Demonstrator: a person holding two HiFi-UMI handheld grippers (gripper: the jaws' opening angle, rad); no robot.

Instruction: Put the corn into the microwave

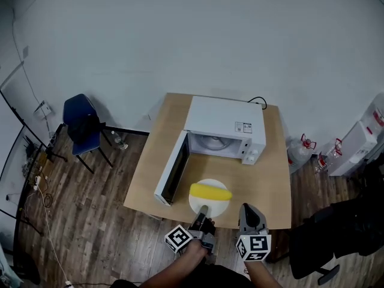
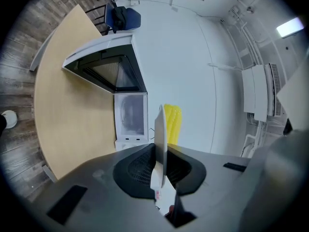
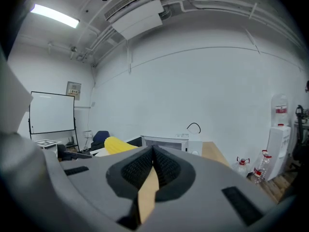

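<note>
The left hand-held gripper (image 1: 204, 212) pinches the near rim of a white plate (image 1: 219, 207), its jaws pressed onto the edge. The corn (image 1: 210, 191) lies across the plate, just beyond the jaws. Straight ahead of this hand-held gripper stands the microwave (image 1: 225, 122) on the counter (image 1: 153, 161), its door (image 1: 173, 176) swung open ahead and to the left of the plate. The right hand-held gripper (image 1: 247, 210) sits just beside the plate on the right, jaws pressed together with nothing between them.
</note>
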